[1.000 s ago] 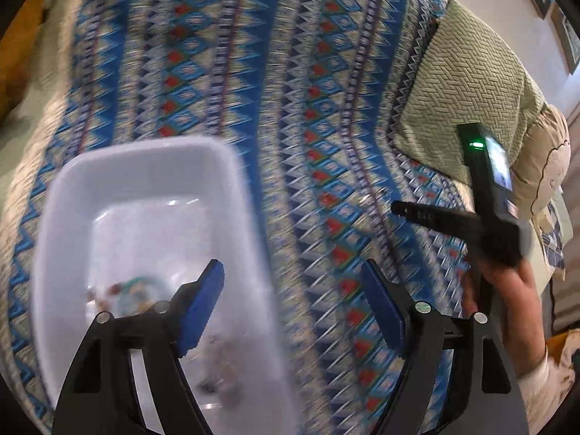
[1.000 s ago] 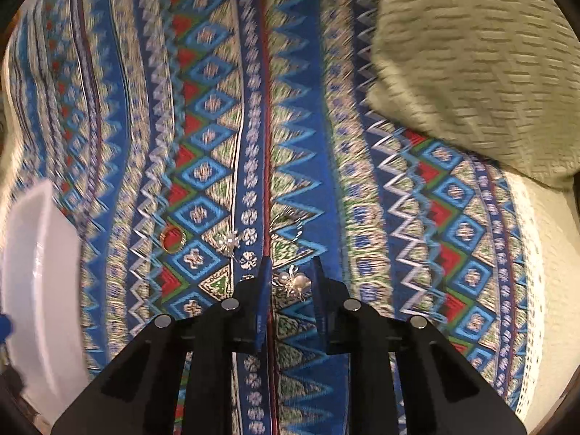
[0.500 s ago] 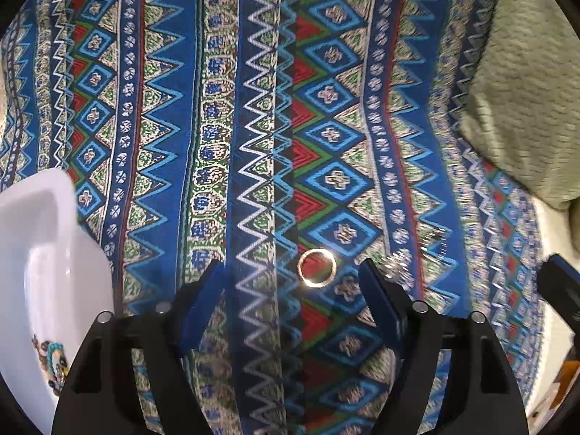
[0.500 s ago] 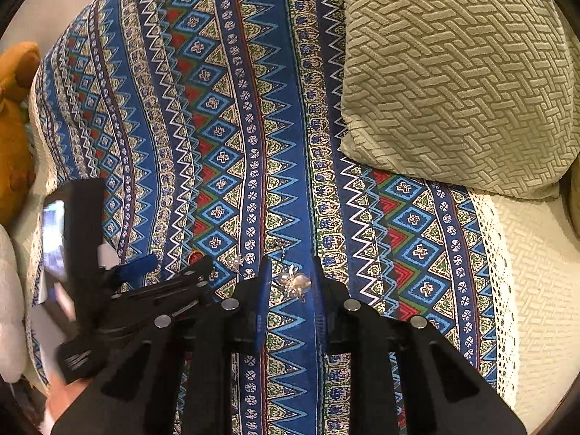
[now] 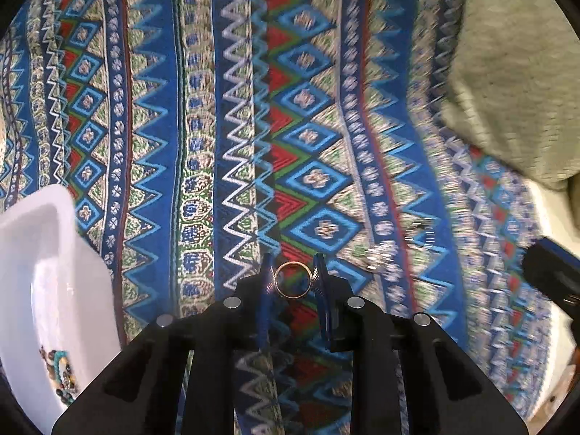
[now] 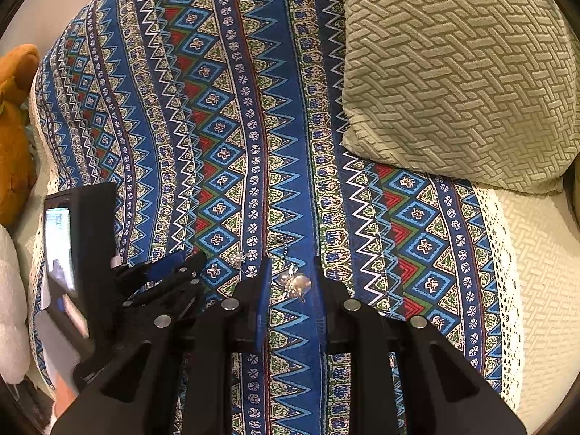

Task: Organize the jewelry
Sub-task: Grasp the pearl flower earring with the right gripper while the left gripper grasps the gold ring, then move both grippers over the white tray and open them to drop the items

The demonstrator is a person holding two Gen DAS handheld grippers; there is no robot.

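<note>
My left gripper (image 5: 293, 278) has just closed its 2 blue pads on a thin gold ring (image 5: 292, 280), low over the blue zigzag-patterned blanket (image 5: 203, 116). My right gripper (image 6: 290, 282) pinches a silver pearl brooch (image 6: 295, 284) above the same blanket. A white plastic tray (image 5: 43, 253) with beaded jewelry (image 5: 59, 371) sits left of the ring.

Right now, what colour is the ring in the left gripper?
Gold; the ring shows best in the left wrist view.

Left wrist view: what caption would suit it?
Left gripper closes on a gold ring on the patterned blanket.
</note>
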